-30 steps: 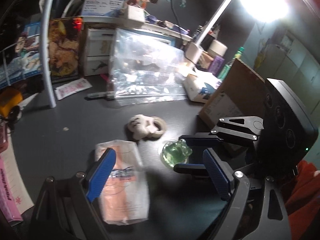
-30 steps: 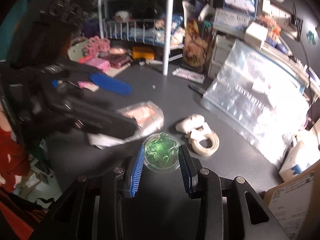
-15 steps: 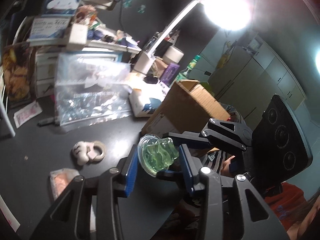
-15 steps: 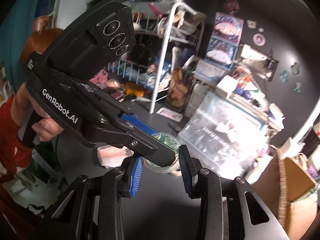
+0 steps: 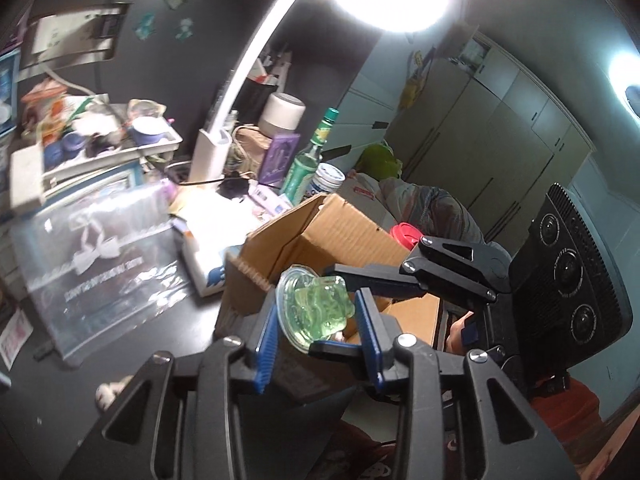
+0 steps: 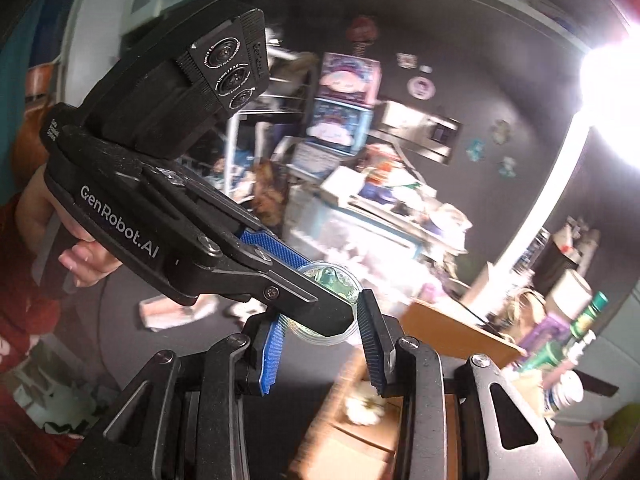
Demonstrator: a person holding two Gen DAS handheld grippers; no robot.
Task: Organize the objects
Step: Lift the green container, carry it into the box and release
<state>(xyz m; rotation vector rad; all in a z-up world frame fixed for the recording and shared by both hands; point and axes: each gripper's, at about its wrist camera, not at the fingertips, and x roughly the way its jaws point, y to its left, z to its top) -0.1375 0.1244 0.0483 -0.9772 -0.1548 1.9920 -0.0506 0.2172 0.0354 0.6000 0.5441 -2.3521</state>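
Observation:
A small clear round case with a green figure inside (image 5: 316, 307) is held in the air over an open cardboard box (image 5: 340, 236). Both grippers close around it from crossed directions. My left gripper (image 5: 316, 320) has its blue pads against the case's sides. My right gripper (image 6: 322, 320) also grips the case (image 6: 332, 280), and the left gripper's fingers (image 6: 280, 256) cross in front of it. The right gripper's fingers (image 5: 372, 276) show in the left wrist view beside the case.
A large clear zip bag (image 5: 100, 248) leans at the left on the dark desk. A white desk lamp (image 5: 216, 148), a green bottle (image 5: 308, 160), a tissue box (image 5: 204, 256) and cluttered shelves (image 6: 360, 200) stand behind. A pink packet (image 6: 168, 310) lies on the desk.
The case was lifted from the desk by the right gripper, the left gripper closed on it too, and both have carried it right and up over the cardboard box.

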